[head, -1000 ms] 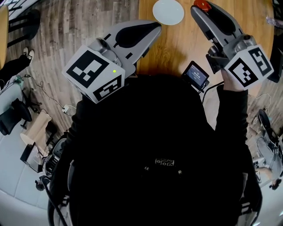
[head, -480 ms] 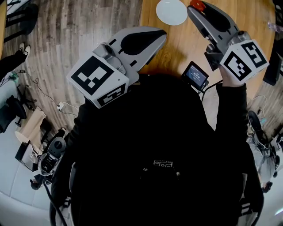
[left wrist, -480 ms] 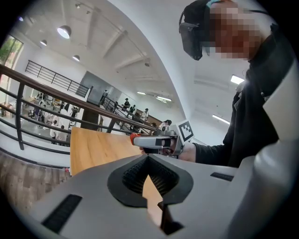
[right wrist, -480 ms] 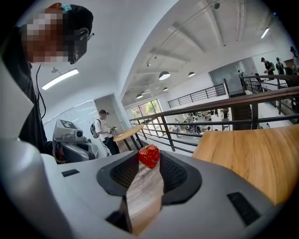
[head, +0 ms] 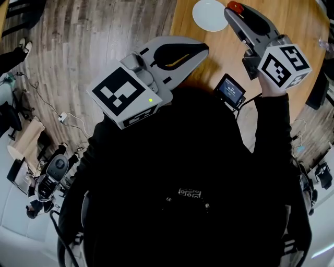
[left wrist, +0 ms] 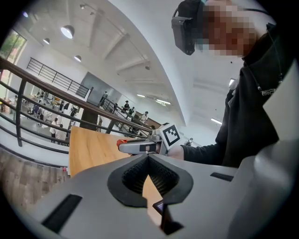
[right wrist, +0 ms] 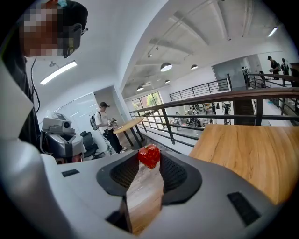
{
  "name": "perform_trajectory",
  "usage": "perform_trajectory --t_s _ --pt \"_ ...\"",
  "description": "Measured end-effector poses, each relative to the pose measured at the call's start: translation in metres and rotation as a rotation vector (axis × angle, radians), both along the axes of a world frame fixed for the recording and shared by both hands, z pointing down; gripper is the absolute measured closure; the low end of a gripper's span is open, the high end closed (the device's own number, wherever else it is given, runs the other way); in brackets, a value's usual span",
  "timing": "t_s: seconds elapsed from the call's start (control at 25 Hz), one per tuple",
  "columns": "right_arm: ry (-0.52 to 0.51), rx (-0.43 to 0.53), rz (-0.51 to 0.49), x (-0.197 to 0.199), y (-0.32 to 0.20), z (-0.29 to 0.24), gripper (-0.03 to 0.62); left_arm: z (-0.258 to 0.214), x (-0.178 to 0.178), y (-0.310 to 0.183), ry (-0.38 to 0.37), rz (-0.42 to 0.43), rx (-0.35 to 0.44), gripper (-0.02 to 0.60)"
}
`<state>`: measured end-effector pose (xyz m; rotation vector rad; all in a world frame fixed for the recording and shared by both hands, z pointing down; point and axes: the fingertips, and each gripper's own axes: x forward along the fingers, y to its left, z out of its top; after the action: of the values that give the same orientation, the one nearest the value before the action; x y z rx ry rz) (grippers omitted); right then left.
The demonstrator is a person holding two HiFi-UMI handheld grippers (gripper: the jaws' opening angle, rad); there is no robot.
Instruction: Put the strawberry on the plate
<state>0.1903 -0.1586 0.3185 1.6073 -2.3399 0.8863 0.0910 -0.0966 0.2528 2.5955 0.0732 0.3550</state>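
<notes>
My right claw [head: 234, 9] pinched the strawberry [head: 236, 6]; the plate [head: 209, 14] lay just beside, at nine o'clock.

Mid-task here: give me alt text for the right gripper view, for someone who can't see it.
A small red strawberry is pinched between the tips of the right gripper's grey tongs. A light wooden tabletop lies to the right, with a dark metal railing and a bright, open hall beyond it.
</notes>
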Motion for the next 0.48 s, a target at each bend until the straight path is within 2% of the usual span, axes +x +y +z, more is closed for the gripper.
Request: perform_trajectory --t_s 0.48 --pt "0.01 -0.081 -0.033 -0.004 -0.01 0.05 0.444 0.01 -0.02 0.0 -0.016 -0.044 -0.02 0.582"
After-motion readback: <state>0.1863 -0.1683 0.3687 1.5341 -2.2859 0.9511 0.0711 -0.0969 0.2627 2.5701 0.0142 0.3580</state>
